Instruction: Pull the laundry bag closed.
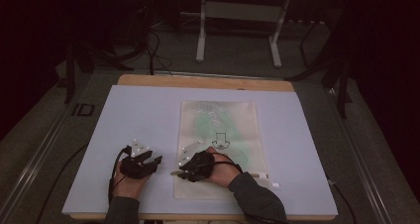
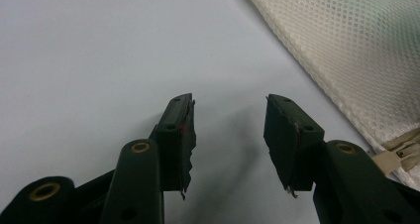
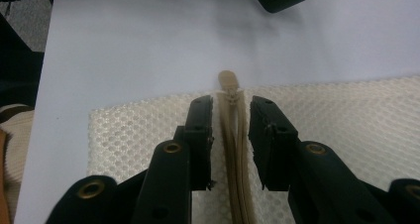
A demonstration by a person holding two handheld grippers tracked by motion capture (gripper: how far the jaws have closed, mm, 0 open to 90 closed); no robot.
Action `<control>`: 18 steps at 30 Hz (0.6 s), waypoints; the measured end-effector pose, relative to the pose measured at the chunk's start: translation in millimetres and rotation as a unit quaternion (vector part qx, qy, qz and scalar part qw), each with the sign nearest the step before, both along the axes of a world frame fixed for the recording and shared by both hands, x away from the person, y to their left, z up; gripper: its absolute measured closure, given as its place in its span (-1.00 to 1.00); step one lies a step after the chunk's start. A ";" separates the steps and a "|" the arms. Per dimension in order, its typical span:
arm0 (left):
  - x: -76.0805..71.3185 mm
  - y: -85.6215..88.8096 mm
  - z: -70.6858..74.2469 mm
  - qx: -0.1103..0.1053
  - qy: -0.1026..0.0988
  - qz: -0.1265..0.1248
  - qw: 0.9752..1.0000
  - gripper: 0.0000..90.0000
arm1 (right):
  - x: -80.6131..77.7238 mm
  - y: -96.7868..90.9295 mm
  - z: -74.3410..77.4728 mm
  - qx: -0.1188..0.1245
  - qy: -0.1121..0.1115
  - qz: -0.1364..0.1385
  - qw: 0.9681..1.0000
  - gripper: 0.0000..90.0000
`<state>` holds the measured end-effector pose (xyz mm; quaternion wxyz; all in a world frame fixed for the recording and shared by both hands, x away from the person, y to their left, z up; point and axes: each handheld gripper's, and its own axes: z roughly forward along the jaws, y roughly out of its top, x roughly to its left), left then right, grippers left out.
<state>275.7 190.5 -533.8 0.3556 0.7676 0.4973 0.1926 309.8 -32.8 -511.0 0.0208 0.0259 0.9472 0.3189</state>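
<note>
The zipper (image 3: 236, 149) runs straight between the right tongs (image 3: 231, 110), nearly pinched; the left tongs (image 2: 229, 120) wait spread beside the mesh bag (image 2: 356, 50)

Mesh bag (image 1: 218, 144) lies flat on the sheet (image 1: 138, 115), right of centre, long side running away from the person; sheet lies on the table (image 1: 208, 81). Zipper (image 3: 235, 149) runs along the bag's near end, its end (image 3: 229, 83) reaching just past the bag's left edge. Right gripper (image 1: 184, 173) sits over the bag's near left corner, jaws on either side of the zipper; left gripper (image 1: 148, 163) rests on bare sheet just left of the bag.
</note>
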 end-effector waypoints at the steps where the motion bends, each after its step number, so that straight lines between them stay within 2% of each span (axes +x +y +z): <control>1: 0.0 0.0 0.0 0.000 0.000 0.000 1.000 0.20 | 0.0 0.0 0.0 0.000 0.000 0.000 1.000 0.57; 18: -0.9 5.8 2.3 -0.007 -0.005 0.010 1.000 0.20 | 3.2 21.3 1.7 -0.012 0.008 0.010 1.000 0.51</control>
